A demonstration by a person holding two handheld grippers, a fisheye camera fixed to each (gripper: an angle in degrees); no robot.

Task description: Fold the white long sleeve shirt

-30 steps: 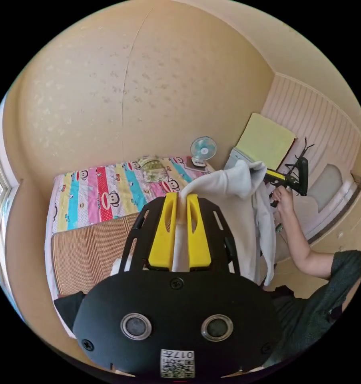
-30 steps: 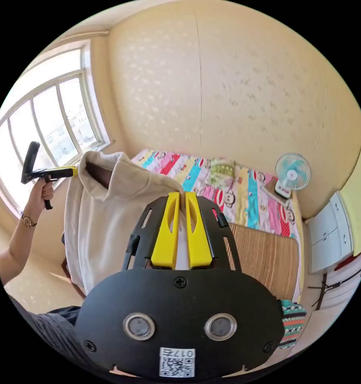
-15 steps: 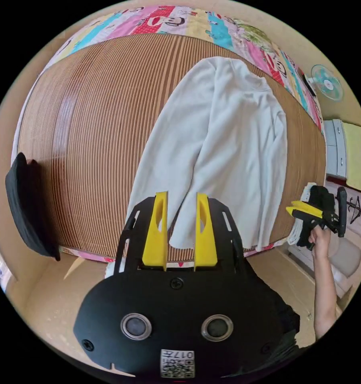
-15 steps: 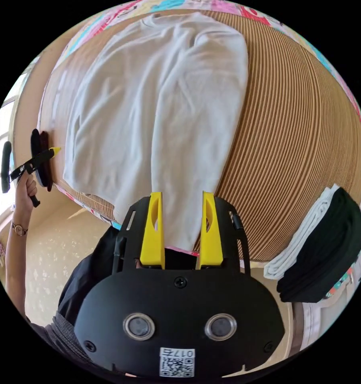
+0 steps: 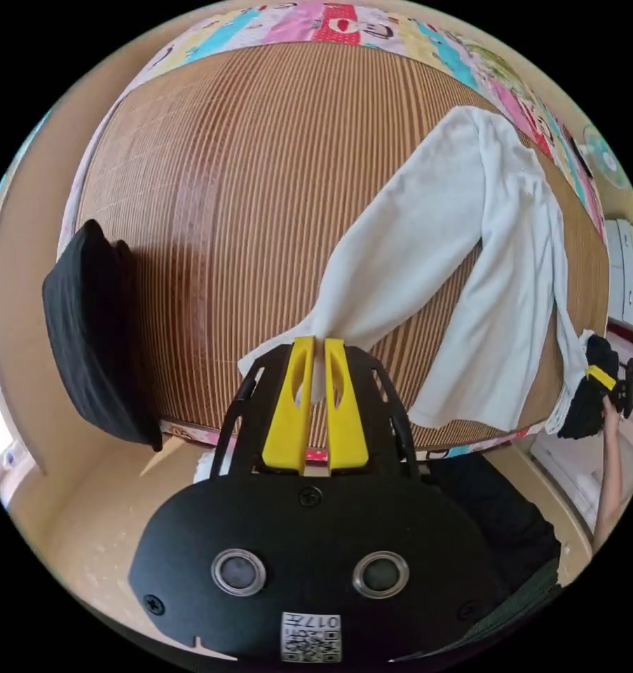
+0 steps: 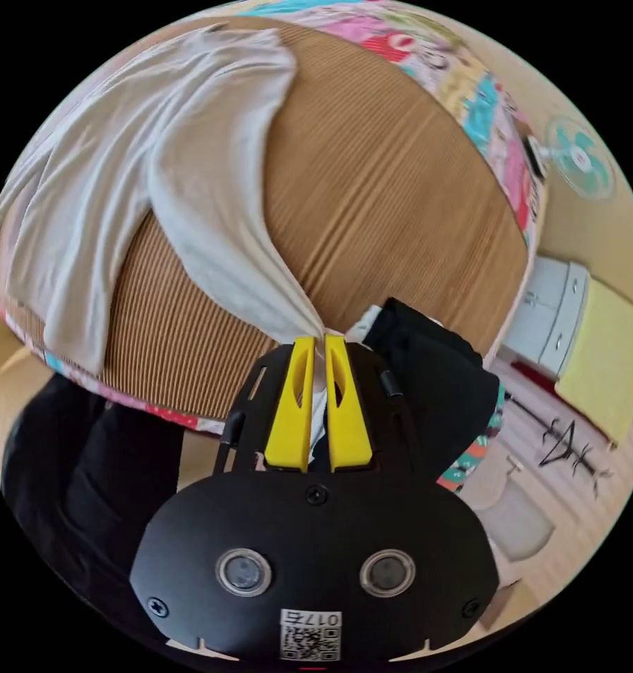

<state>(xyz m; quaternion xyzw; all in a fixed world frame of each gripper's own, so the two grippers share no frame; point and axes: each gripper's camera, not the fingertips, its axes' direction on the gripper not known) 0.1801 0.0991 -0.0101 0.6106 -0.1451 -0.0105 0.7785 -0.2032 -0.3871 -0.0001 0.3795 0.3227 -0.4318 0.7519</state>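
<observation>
The left gripper (image 5: 315, 345) is pinching white cloth between its nearly closed yellow jaws. The right gripper (image 6: 315, 343) is doing the same, and it is showing far right in the left gripper view, a hand (image 5: 613, 410) gripping its handle.

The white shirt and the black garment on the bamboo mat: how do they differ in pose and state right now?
The white shirt is spread across the bamboo mat with both sleeves pulled outward; the black garment sits bunched at the mat's edge. The shirt is pinched by the left gripper and the right gripper, each shut on a sleeve end; the black garment is untouched. Both rest on the same mat.
</observation>
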